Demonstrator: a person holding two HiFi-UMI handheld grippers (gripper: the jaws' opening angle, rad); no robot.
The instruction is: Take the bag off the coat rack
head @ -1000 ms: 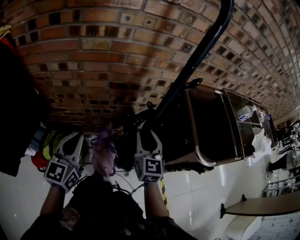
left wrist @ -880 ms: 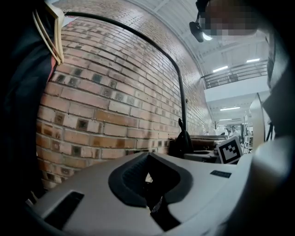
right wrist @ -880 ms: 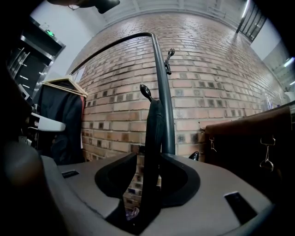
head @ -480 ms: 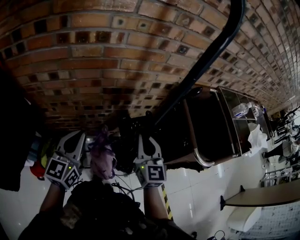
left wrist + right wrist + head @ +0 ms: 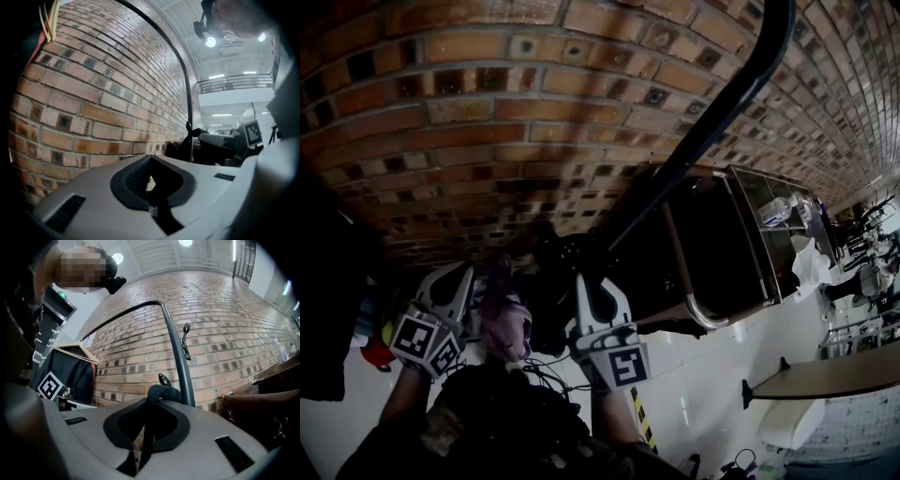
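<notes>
A black coat rack pole [image 5: 712, 112] runs slantwise down the brick wall. By its lower part hangs a dark bag [image 5: 551, 281]. My right gripper [image 5: 587, 281] reaches up to it. In the right gripper view, the bag's black strap [image 5: 161, 392] loops over the top of the jaws beside the pole [image 5: 180, 366] and runs down between the pads, with my right gripper [image 5: 151, 423] shut on it. My left gripper [image 5: 450, 291] is raised to the left of the bag. In its own view, my left gripper [image 5: 151, 187] is shut with nothing clearly between the pads.
A purple bundle [image 5: 504, 319] hangs between the two grippers. A dark cabinet with a metal frame [image 5: 712, 253] stands to the right of the pole. Dark clothes on a wooden hanger [image 5: 75, 366] hang at the left. A table edge [image 5: 825, 375] is at the lower right.
The right gripper's jaws have closed on the bag's strap. Its marker cube has shifted slightly right and down. The left gripper has barely moved.
</notes>
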